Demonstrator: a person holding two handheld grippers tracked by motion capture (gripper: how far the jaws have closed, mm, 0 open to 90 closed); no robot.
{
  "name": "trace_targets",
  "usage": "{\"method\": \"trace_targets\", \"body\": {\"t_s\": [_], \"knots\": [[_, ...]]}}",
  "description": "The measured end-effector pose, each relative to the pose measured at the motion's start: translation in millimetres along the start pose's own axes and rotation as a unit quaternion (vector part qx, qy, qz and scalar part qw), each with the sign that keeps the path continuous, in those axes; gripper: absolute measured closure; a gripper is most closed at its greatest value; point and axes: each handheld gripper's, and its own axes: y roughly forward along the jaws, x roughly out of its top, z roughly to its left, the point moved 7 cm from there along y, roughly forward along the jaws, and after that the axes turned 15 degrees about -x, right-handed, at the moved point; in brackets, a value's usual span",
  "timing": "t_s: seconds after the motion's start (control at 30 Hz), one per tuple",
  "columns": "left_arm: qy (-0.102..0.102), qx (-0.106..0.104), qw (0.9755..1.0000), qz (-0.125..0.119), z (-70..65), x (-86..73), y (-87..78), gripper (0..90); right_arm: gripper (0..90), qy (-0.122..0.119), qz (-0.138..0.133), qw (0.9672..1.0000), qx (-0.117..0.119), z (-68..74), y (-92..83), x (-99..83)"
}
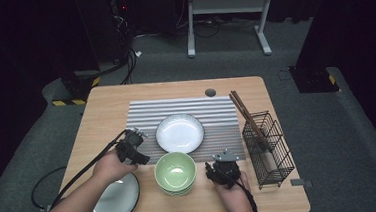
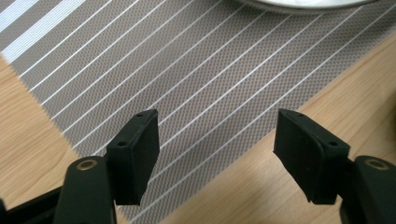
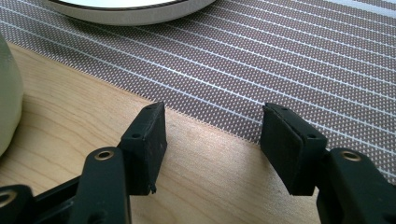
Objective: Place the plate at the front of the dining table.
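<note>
My left gripper (image 1: 136, 135) is held over the near left corner of a striped placemat (image 1: 186, 108). In the left gripper view its jaws (image 2: 217, 126) stand open and empty above the mat (image 2: 187, 70), with the rim of a white plate (image 2: 303, 3) ahead. My right gripper (image 1: 224, 158) hovers beside a stack of green bowls (image 1: 175, 173). In the right gripper view it (image 3: 215, 116) is open over bare wood at the mat's edge (image 3: 303, 56); a green bowl (image 3: 7, 93) is at the left and the white plate (image 3: 126, 11) farther off.
The white plate (image 1: 180, 132) lies mid-mat. A second plate (image 1: 115, 199) sits at the near left under my left forearm. A black wire rack (image 1: 268, 148) holding brown chopsticks (image 1: 245, 114) stands at the right. The wooden table (image 1: 106, 106) has a cable hole (image 1: 210, 92).
</note>
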Motion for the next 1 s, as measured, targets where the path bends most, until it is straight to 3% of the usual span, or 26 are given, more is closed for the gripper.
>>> {"method": "trace_targets", "body": {"t_s": [0.03, 0.13, 0.33, 0.63, 0.73, 0.9, 1.0], "knots": [[-0.010, 0.005, 0.9999, 0.003, -0.3, -0.8, -2.9, 31.7, 40.4, 0.000, 0.000, 1.0000, 0.001, 0.0, 0.0, 0.0], [-0.012, 0.023, 0.9996, 0.010, -1.1, -0.9, -9.0, 31.5, 39.8, -0.001, 0.000, 1.0000, 0.003, 0.2, 0.0, 0.0], [-0.020, 0.024, 0.9992, 0.026, -6.7, -1.6, -17.7, 31.3, 39.6, -0.002, -0.001, 1.0000, 0.004, 0.0, 0.1, 0.1], [-0.009, 0.003, 0.9984, 0.056, -15.6, -4.8, -34.2, 34.5, 39.5, -0.003, -0.001, 1.0000, 0.004, 0.1, 0.1, 0.1], [-0.016, -0.005, 0.9982, 0.057, -15.4, -4.3, -36.9, 35.5, 39.5, -0.003, -0.001, 1.0000, 0.004, 0.1, 0.2, 0.1], [0.015, 0.005, 0.9973, 0.071, -18.4, -6.7, -39.9, 35.4, 39.4, -0.002, 0.000, 1.0000, 0.004, 0.1, 0.1, 0.0], [0.018, 0.008, 0.9967, 0.079, -23.7, -9.4, -39.0, 35.3, 39.2, -0.004, -0.001, 1.0000, 0.005, 0.0, 0.2, 0.2]]}}
